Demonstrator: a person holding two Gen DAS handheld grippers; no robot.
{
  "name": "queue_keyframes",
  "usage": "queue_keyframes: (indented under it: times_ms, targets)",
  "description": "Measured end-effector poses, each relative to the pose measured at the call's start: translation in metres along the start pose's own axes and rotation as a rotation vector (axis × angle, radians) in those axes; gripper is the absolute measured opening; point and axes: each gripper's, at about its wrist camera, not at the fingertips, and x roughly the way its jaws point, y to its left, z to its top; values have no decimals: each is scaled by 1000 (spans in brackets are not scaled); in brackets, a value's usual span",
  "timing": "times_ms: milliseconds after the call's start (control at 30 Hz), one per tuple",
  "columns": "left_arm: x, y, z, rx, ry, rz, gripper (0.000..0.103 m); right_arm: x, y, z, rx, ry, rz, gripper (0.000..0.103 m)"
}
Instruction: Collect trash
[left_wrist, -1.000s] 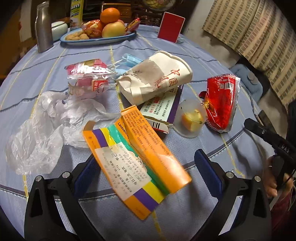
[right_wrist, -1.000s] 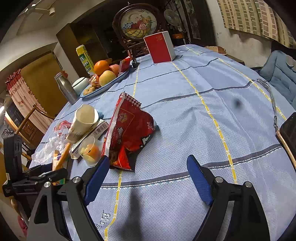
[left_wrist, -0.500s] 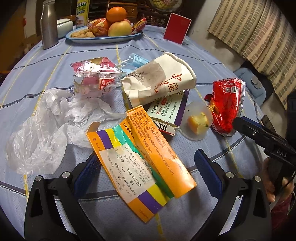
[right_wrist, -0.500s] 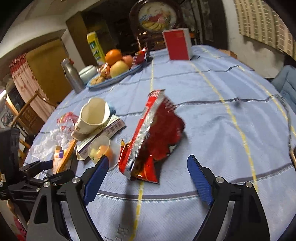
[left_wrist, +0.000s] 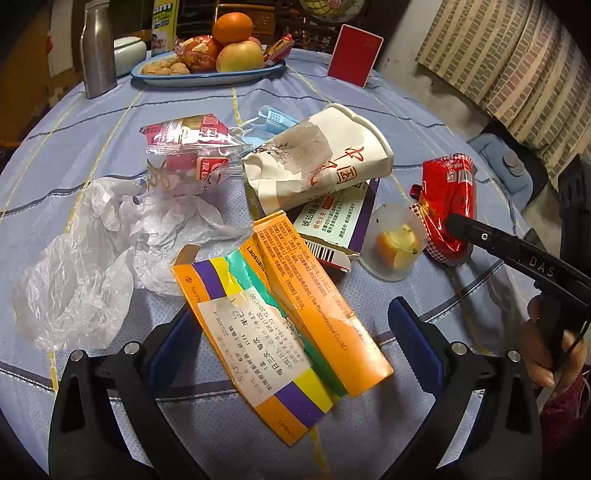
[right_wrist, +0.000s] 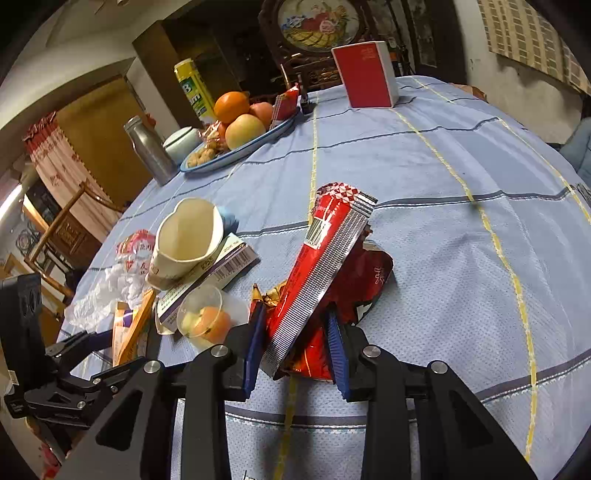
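With the right gripper (right_wrist: 295, 343) closing on the red snack bag (right_wrist: 325, 273) at lower centre and the left gripper (left_wrist: 295, 339) spread wide over the orange medicine box (left_wrist: 280, 325), the crinkly foil could be lost or the adjacent fruit cup (right_wrist: 205, 319) knocked.

One cup (left_wrist: 317, 158), two flattened boxes (left_wrist: 280, 317), three wrappers (left_wrist: 448, 206).

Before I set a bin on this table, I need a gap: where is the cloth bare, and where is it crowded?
Bare cloth lies between the red snack bag and the red box, and out to the table's right edge. Crowded: the paper cup, orange carton, fruit cup and plastic bag cluster together, leaving no gap.
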Motion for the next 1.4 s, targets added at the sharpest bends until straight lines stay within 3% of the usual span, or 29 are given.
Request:
queue_keyframes:
  times_ms: [267,600,867,933,1033,1200,1400]
  targets:
    - [-6,12,1,-55,-6,-95,96,-24,-1,-13,32,-72,-24,29]
    - [-19,7,-17,-51,-18,33,72,-89,-15,-36,2,-182,-64,29]
    - [-17,-9,-27,-4,-5,139,73,-119,-38,-55,36,-220,-52,29]
    - [-13,-11,-24,-7,-11,171,70,-128,-44,-60,45,-234,-46,29]
    - [-17,-13,-23,-22,-37,171,61,-140,-49,-65,51,-252,-45,29]
    - [-40,-17,-29,-49,-106,139,60,-155,-55,-73,64,-273,-43,29]
    - [-72,-41,-37,-1,-182,132,60,-172,-56,-83,61,-300,-41,29]
